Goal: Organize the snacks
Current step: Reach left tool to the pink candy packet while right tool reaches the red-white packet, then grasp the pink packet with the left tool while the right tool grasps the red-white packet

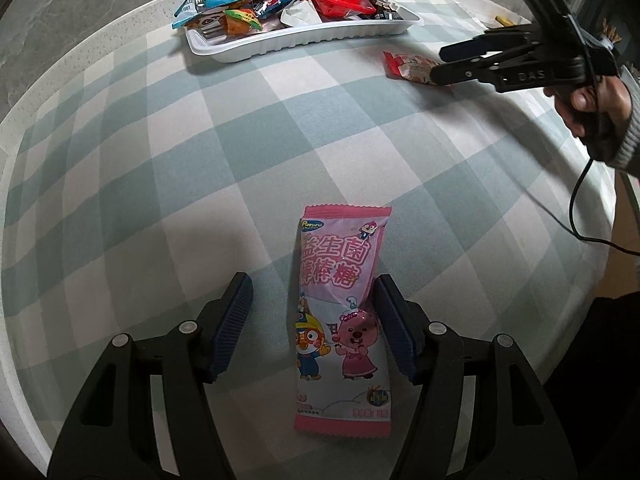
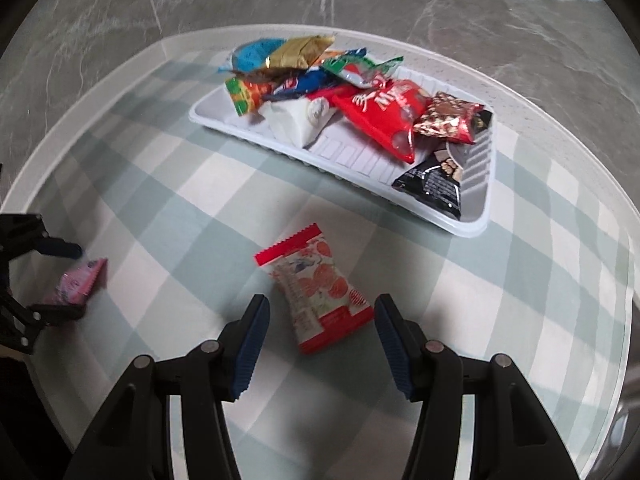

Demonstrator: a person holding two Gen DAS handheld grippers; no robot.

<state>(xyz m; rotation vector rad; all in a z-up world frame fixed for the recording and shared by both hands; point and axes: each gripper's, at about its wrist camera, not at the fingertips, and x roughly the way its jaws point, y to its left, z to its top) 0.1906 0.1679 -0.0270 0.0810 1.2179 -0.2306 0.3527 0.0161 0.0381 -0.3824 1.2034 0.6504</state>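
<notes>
A pink lollipop packet (image 1: 340,320) lies flat on the checked tablecloth. My left gripper (image 1: 312,284) is open around it, jaws on either side, the right pad close to the packet's edge. A red-and-white snack packet (image 2: 320,296) lies on the cloth, its near half between the open jaws of my right gripper (image 2: 320,310). In the left wrist view the right gripper (image 1: 436,62) hovers over that red packet (image 1: 404,66). In the right wrist view the left gripper (image 2: 68,280) straddles the pink packet (image 2: 78,284). A white tray (image 2: 478,222) holds several snack packets; it also shows in the left wrist view (image 1: 256,46).
The round table's rim (image 2: 120,76) curves behind the tray, with grey marble floor (image 2: 400,0) beyond. A black cable (image 1: 580,216) trails from the right hand (image 1: 592,108) over the table's right edge. Checked cloth (image 1: 200,160) lies between the packets and the tray.
</notes>
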